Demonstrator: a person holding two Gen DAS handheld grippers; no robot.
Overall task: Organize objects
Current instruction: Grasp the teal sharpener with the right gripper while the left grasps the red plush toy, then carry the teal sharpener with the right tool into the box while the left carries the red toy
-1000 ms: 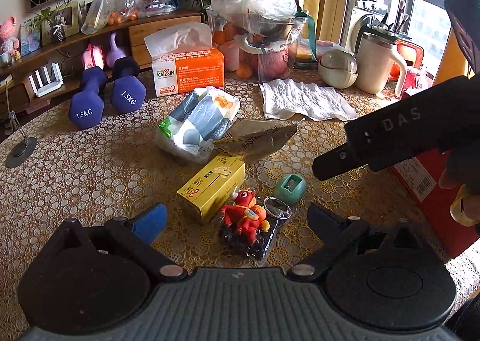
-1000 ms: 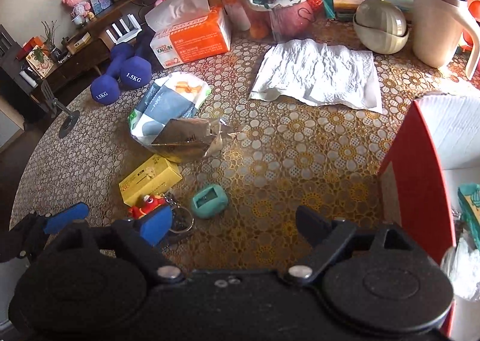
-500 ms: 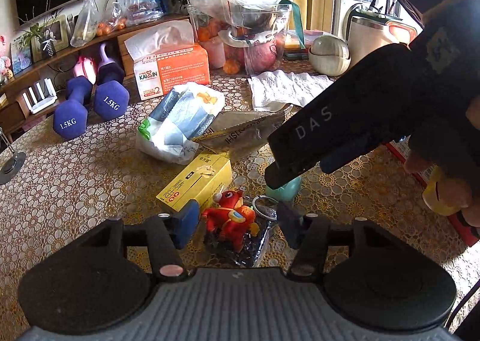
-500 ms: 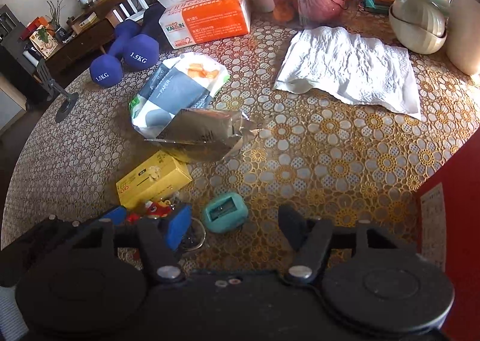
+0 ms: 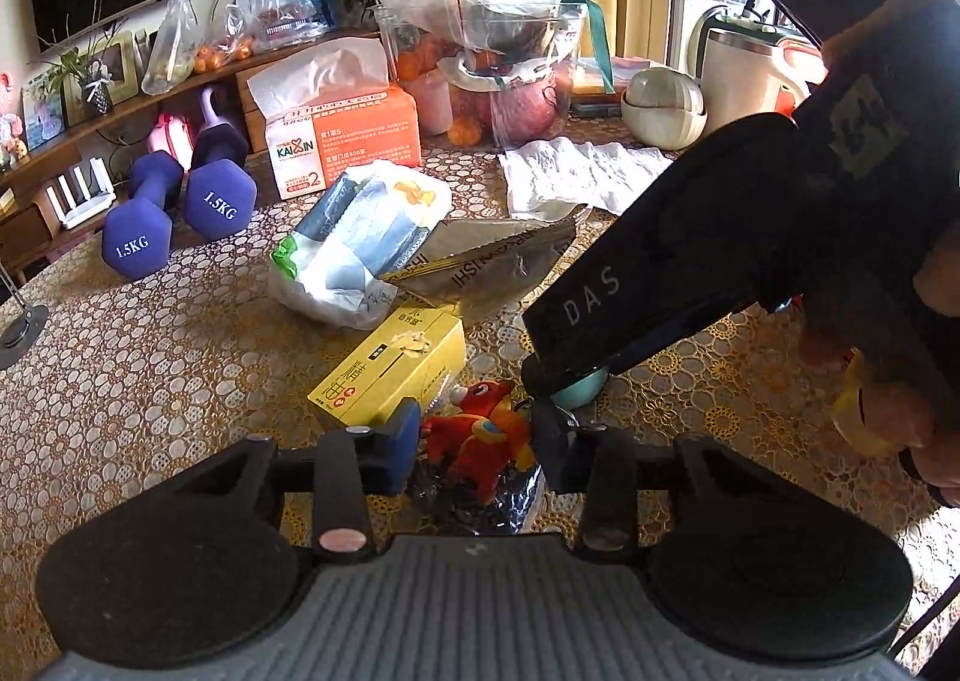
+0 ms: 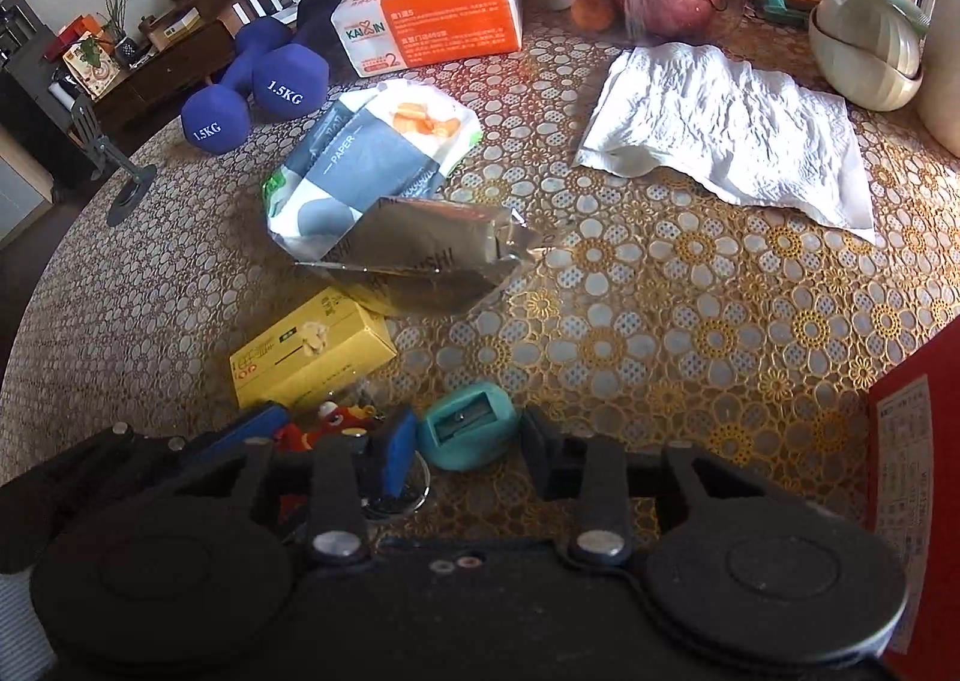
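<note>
Lying flat between right gripper fingers, teal sharpener, slot up

Our left gripper: grey ribbed body, black round housings, silver screws, one blue-padded finger, one black. Our right gripper: black body lettered "DAS", same fingers; bare-skinned right hand behind.

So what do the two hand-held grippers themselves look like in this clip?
Both are matte black. The left hand-held gripper has a ribbed grey body, round black discs, silver pivot screws, and one blue finger pad. The right hand-held gripper matches, also with a blue pad; the left view shows white "DAS" lettering on its housing.
</note>
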